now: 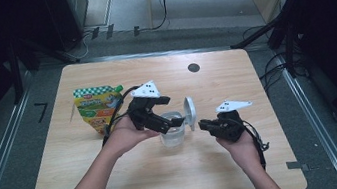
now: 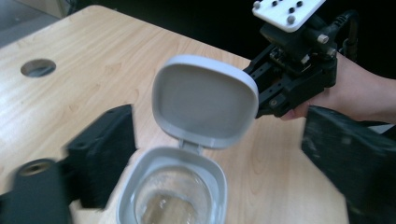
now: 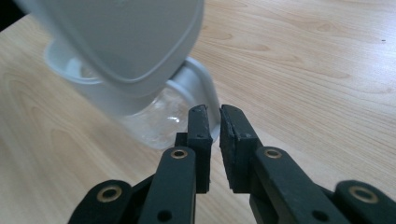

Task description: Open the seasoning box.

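A light wooden table with rounded corners and a small dark round hole near its far edge carries everything here. Towards its left side stands a green and yellow printed pouch, upright, just beyond the person's left hand. Near the middle of the table stands a clear glass jar with a pale grey rounded-square rim; from above its inside looks see-through with nothing solid in it, though whether it holds any liquid cannot be told. Its pale grey hinged lid is swung up and stands open on the side towards the right hand. The left gripper hangs over the jar's mouth with its black jaws spread wide to either side of the rim, gripping nothing. The right gripper lies close beside the jar below the raised lid, its jaws almost together with a narrow slit between the pads and nothing caught in it.
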A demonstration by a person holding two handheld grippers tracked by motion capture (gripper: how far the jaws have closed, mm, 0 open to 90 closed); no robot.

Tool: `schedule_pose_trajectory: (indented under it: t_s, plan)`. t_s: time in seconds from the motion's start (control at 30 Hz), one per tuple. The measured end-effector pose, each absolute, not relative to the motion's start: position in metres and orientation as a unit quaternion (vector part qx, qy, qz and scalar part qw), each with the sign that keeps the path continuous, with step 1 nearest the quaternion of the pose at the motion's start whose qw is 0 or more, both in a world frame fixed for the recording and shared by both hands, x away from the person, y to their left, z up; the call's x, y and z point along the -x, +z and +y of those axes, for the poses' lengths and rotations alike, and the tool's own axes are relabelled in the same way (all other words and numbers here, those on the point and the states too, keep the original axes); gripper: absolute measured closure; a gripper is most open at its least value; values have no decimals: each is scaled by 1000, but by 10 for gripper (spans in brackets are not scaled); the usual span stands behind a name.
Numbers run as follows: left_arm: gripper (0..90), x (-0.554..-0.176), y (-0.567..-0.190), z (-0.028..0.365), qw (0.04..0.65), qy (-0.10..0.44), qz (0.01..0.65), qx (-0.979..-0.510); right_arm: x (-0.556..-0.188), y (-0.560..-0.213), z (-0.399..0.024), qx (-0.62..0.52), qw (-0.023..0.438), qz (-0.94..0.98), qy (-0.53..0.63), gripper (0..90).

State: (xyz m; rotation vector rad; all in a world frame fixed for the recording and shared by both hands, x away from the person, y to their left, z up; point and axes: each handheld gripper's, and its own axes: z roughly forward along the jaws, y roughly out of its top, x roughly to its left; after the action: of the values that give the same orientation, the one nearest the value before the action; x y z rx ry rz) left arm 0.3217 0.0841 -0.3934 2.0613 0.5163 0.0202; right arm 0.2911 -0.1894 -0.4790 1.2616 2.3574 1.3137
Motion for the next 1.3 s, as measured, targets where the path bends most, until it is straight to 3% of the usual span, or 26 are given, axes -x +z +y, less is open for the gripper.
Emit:
schedule_pose_trajectory:
  t_s: [0.13, 0.43, 1.07, 1.2, 1.3]
  plan:
    - [245, -317, -396, 99, 485, -19, 217, -847, -280, -474, -189, -412, 76, 794, 441, 763]
    - [446, -305, -410, 127, 472, -21, 238, -848, -256, -469, -177, -381, 58, 809, 444, 614]
    - [436, -301, -425, 167, 459, -38, 300, -836, -240, -471, -154, -346, 49, 819, 456, 546]
    - [516, -299, -423, 175, 454, -42, 307, -836, -240, -472, -149, -340, 48, 825, 448, 547]
    - [509, -296, -422, 181, 449, -33, 309, -838, -240, -472, -146, -334, 47, 829, 447, 546]
